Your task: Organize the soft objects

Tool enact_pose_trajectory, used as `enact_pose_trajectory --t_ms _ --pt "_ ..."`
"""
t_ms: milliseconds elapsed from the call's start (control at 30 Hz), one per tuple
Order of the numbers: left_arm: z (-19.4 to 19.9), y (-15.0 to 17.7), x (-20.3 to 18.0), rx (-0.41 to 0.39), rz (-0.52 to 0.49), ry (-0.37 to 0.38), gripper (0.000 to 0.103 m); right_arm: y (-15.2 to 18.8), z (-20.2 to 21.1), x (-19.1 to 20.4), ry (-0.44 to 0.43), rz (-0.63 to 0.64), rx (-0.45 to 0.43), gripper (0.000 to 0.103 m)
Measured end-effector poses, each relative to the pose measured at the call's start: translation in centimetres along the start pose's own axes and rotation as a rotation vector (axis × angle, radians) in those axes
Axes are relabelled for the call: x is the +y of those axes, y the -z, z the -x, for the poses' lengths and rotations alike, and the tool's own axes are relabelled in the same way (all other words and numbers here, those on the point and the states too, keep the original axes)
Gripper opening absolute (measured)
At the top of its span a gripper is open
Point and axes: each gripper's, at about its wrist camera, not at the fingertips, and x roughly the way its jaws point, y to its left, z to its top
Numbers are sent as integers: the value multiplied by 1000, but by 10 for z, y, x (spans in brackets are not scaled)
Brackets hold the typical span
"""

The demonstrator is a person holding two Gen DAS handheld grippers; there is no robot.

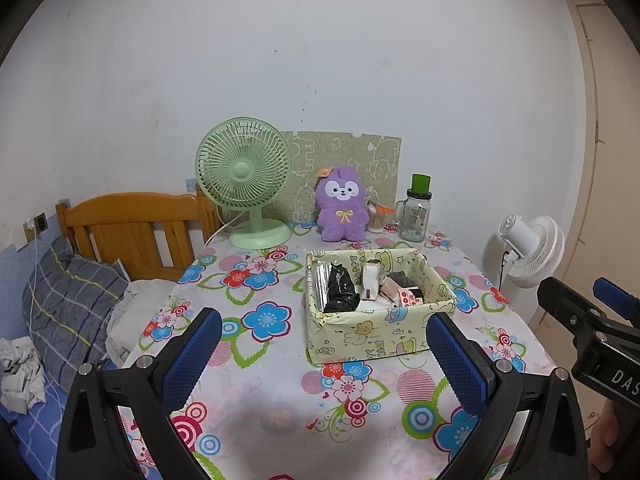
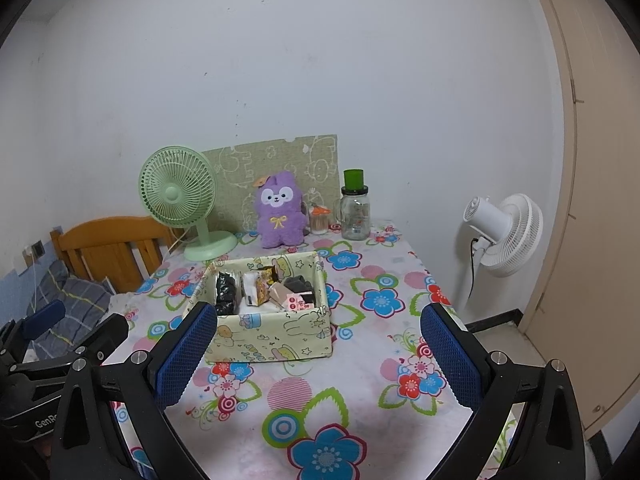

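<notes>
A purple plush toy (image 1: 342, 205) stands upright at the back of the flowered table (image 1: 280, 400), against the wall; it also shows in the right wrist view (image 2: 280, 212). A pale yellow patterned box (image 1: 376, 332) sits mid-table, holding a black bag (image 1: 340, 290), packets and small items; the right wrist view shows the box (image 2: 272, 336) too. My left gripper (image 1: 324, 356) is open and empty, in front of the box. My right gripper (image 2: 320, 356) is open and empty, hovering above the table just in front of the box.
A green desk fan (image 1: 244, 176) stands back left, a glass jar with a green lid (image 1: 416, 212) back right, a small jar (image 1: 376, 216) beside the plush. A white floor fan (image 2: 504, 236) stands right of the table. A bed with a wooden headboard (image 1: 132, 232) lies left.
</notes>
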Motion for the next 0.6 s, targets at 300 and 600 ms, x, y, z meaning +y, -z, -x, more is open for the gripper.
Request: enact_pose_trajectory --t_ms 300,600 --pt "0 1 -1 2 0 2 103 0 -1 0 -3 -2 -1 103" --pt "-1 0 -1 1 1 2 103 1 -1 1 -7 -2 -2 103"
